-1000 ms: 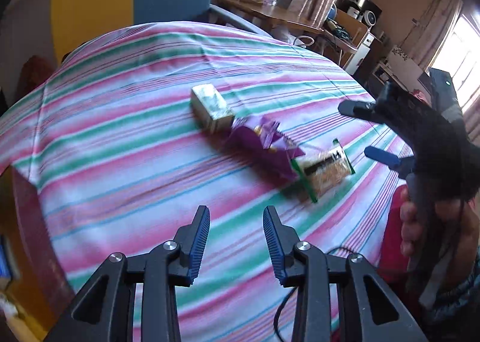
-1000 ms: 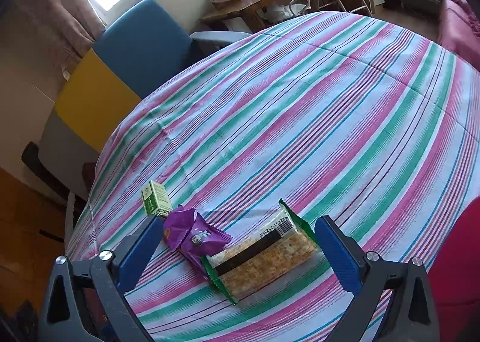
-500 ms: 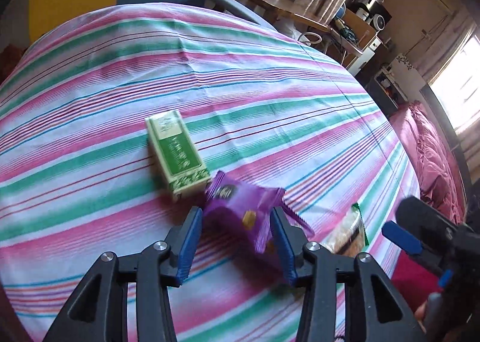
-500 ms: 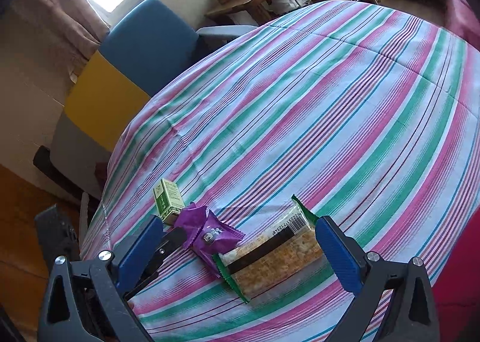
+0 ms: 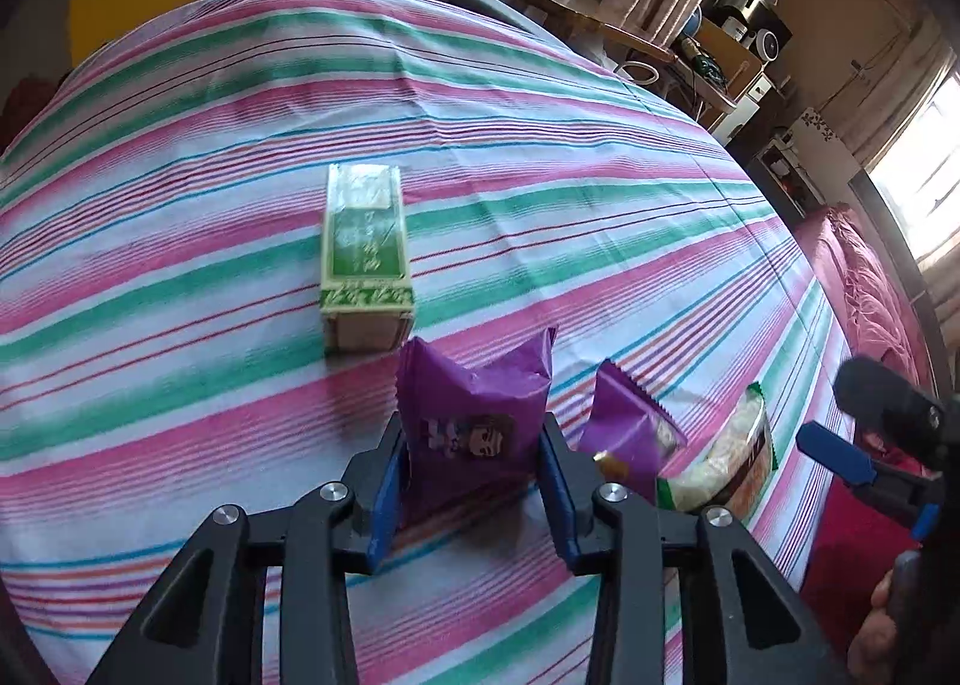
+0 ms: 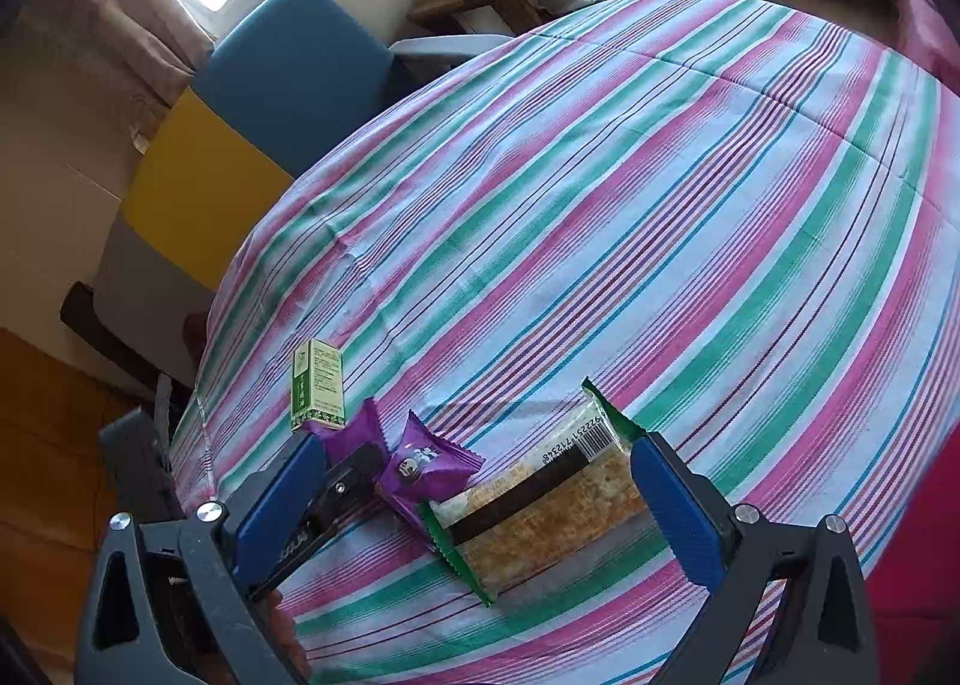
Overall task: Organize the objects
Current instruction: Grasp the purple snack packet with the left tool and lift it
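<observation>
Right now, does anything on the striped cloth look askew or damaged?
The purple snack packet is buckled between the left gripper jaws, which have just been closing, its top corners poking up. It overlaps the cracker pack. Nothing looks spilled.

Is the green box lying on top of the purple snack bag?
No, the green box lies on the striped cloth, just beyond the purple snack bag.

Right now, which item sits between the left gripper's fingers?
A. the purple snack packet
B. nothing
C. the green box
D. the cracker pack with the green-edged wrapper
A: in the left wrist view the left gripper has its blue fingers pressed against both sides of the purple snack packet, while the green box lies beyond it and the cracker pack lies off to the side.
</observation>
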Motion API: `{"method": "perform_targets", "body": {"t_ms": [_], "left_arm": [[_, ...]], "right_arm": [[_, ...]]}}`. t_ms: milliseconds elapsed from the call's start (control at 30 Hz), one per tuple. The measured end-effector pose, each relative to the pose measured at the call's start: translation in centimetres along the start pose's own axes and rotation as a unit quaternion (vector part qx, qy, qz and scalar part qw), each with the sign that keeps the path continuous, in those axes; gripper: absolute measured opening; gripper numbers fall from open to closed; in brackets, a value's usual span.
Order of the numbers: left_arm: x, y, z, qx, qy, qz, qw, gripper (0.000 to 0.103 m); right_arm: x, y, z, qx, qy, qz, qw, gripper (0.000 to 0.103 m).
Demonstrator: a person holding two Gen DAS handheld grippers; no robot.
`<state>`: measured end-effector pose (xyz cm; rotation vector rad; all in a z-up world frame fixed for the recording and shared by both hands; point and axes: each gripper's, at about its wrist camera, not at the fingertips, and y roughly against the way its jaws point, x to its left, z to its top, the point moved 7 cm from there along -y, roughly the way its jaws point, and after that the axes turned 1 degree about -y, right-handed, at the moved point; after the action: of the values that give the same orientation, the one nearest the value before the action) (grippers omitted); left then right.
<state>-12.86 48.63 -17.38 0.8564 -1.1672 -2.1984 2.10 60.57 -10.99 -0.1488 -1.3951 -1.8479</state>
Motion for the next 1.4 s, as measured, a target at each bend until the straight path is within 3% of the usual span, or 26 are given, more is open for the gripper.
{"method": "perform_targets", "body": {"t_ms": [300,433,533,633,767,833,900,1233,1300,1400], "left_arm": [[0.8,4.5,-7.3,-0.001,0.044,-0.011,0.999,0.041],[0.0,5.9,-9.9,0.006,0.046,-0.019,0.9987,0.048],[-0.5,6.7,-11.4,0.011,0.03,-0.005,0.9995,0.059],[-0.1,7.7,-12.2,0.005,0.025,0.014,0.9996,0.061],[-0.2,9.7,-10.7,-0.028,-0.039,0.061,0.997,0.064],[-1.0,10.0,-9.2,-0.033,-0.1,0.077,0.9915,0.072],[-1.3,9.7,-8.0,-0.031,-0.14,0.089,0.9857,0.073],[-1.0,4.5,-5.6,0.044,-0.228,0.075,0.9697,0.072],[-1.1,3.5,-5.2,0.05,-0.235,0.076,0.9677,0.071],[-0.7,2.5,-4.9,0.06,-0.22,0.068,0.9712,0.051]], "right_arm": [[-0.7,-0.1,-0.1,0.005,-0.008,-0.015,1.0,0.103],[-0.9,-0.3,-0.2,0.011,-0.01,-0.021,1.0,0.103],[-1.3,-0.5,-0.3,0.015,-0.015,-0.026,0.999,0.103],[-1.5,-0.6,-0.3,0.018,-0.021,-0.029,0.999,0.103],[-1.7,-0.6,-0.3,0.018,-0.023,-0.032,0.999,0.103],[-1.6,-0.6,-0.4,0.019,-0.022,-0.032,0.999,0.103],[-1.6,-0.6,-0.4,0.019,-0.022,-0.033,0.999,0.103],[-2.0,-0.2,-0.4,0.021,-0.025,-0.027,0.999,0.103],[-2.0,-0.2,-0.4,0.021,-0.027,-0.026,0.999,0.103],[-2.1,-0.2,-0.2,0.021,-0.029,-0.026,0.999,0.103]]}}
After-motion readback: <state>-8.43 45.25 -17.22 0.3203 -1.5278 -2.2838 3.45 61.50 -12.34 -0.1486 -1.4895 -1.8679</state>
